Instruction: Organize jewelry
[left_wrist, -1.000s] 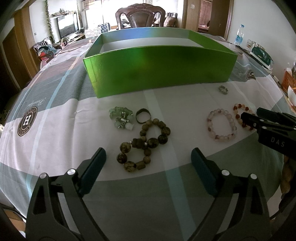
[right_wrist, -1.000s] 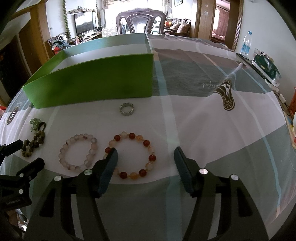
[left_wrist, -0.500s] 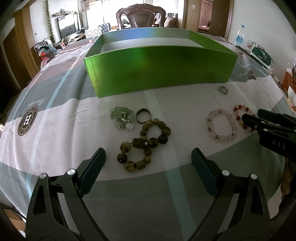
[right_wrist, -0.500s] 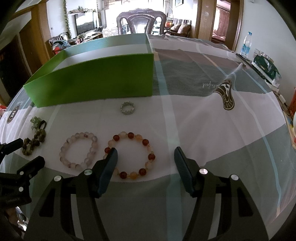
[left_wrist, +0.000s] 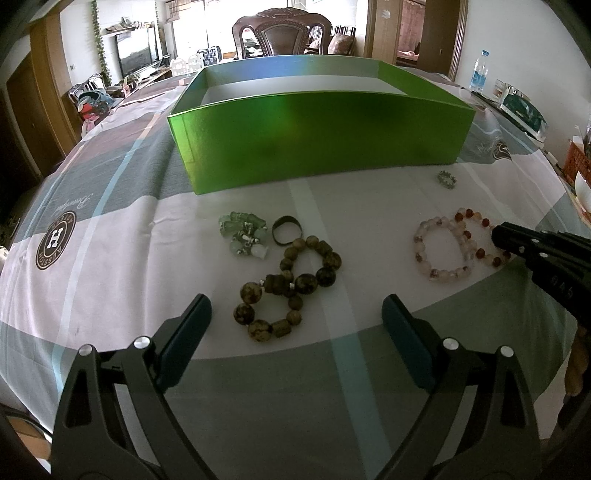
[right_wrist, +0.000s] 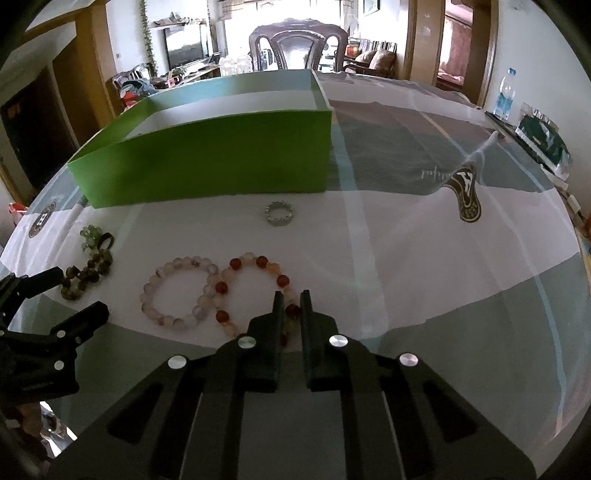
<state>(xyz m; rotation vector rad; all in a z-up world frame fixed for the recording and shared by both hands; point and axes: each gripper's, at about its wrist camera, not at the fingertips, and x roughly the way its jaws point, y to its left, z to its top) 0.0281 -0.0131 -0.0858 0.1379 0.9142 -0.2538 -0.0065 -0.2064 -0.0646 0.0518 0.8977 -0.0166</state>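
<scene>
My right gripper (right_wrist: 291, 301) is shut on the near side of a red-and-pale bead bracelet (right_wrist: 258, 262) that lies on the tablecloth; a red bead shows between its pads. Touching that bracelet on the left is a pale pink bead bracelet (right_wrist: 177, 291). A small silver ring (right_wrist: 279, 213) lies in front of the open green box (right_wrist: 207, 162). My left gripper (left_wrist: 295, 314) stands open just short of two dark brown bead bracelets (left_wrist: 291, 280), holding nothing. Beyond them are a green stone cluster (left_wrist: 243, 232) and a dark ring (left_wrist: 287, 229).
The green box (left_wrist: 321, 136) spans the middle of the table behind the jewelry. A wooden chair (left_wrist: 282, 33) stands at the far side. A water bottle (right_wrist: 504, 94) and a green packet (right_wrist: 543, 140) sit along the right edge, with an orange basket (left_wrist: 578, 162) nearby.
The right gripper's jaws have gone from wide open to shut on the red-and-pale bracelet's near side. The left gripper and the other jewelry have not moved.
</scene>
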